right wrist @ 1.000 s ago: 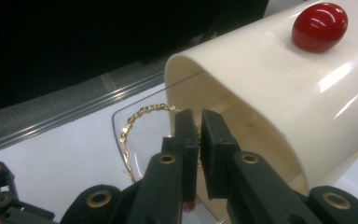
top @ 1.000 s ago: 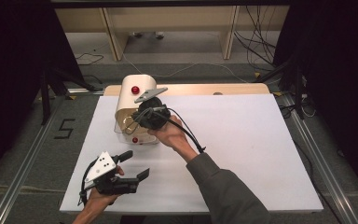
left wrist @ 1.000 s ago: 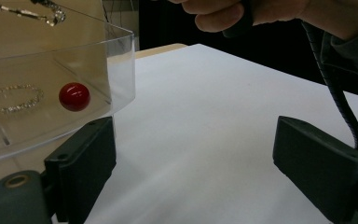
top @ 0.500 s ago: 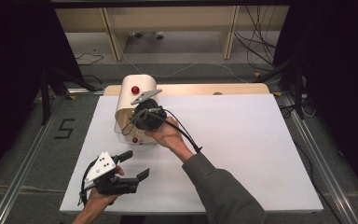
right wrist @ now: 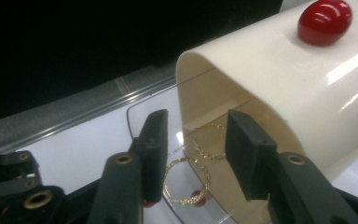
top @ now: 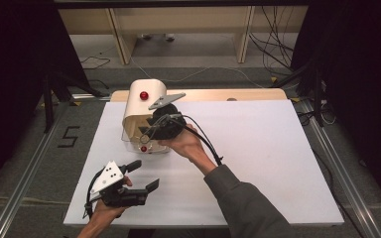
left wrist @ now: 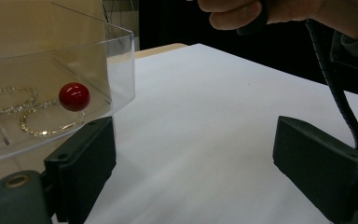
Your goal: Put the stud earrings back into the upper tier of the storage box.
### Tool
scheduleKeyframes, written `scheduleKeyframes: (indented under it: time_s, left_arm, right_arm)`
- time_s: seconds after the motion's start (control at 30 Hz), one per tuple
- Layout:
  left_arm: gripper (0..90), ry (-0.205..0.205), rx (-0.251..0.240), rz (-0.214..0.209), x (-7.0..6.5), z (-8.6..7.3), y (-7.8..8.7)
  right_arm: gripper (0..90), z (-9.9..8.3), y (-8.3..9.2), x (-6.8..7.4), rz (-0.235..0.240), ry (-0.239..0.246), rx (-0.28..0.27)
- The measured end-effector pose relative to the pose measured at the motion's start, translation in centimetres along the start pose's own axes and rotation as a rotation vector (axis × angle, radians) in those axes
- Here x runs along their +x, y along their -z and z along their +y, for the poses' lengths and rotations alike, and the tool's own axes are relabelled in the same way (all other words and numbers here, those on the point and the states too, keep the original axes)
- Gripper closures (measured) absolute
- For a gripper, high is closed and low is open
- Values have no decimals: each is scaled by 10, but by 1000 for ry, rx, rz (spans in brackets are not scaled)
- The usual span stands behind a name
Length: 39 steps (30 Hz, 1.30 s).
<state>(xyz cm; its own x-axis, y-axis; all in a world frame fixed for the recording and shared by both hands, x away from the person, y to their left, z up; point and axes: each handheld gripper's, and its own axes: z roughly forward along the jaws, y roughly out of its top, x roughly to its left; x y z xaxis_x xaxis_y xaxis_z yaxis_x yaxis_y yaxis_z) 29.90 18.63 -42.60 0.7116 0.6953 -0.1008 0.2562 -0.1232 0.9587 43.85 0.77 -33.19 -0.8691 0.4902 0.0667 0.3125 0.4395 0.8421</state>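
One cream box [top: 143,101] with a clear drawer [left wrist: 116,70] stands at 11 o'clock on one white table [top: 278,148]. Two red knobs [top: 143,95] show on it. Two gold bracelets [right wrist: 186,184] lie in the drawer. Two grippers [top: 141,178] work there.

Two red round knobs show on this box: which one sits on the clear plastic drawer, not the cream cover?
The lower red knob, on the clear pulled-out drawer's front, nearest the person. The other red knob sits atop the cream curved cover.
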Motion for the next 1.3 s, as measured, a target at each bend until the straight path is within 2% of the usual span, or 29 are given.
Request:
scheduleKeyframes:
  time_s: [0.17,0.23,0.3,0.4,0.8,0.97,1.17,1.3]
  left_arm:
    - [127,0,0,0,0,0,0]
    - [127,2,1,1,0,0,0]
    - [128,0,1,0,0,0,0]
    - [127,0,3,1,0,0,-1]
    - [128,-1,8,3,0,-1,-1]
    - [128,-1,11,2,0,-1,-1]
    - [127,-1,12,4,0,-1,-2]
    - [127,0,12,4,0,-1,-2]
  right_arm:
    - [502,-9,16,-5,29,-25,-32]
    - [490,-11,19,-6,32,-32,-39]
    - [450,-18,30,-10,33,-44,-60]
    - [410,-26,40,-14,25,-59,-61]
    - [378,-58,68,-26,-4,-110,-117]
    - [372,-74,80,-29,-17,-122,-141]
    - [361,-95,92,-28,-28,-128,-145]
    - [357,-108,100,-28,-52,-124,-155]
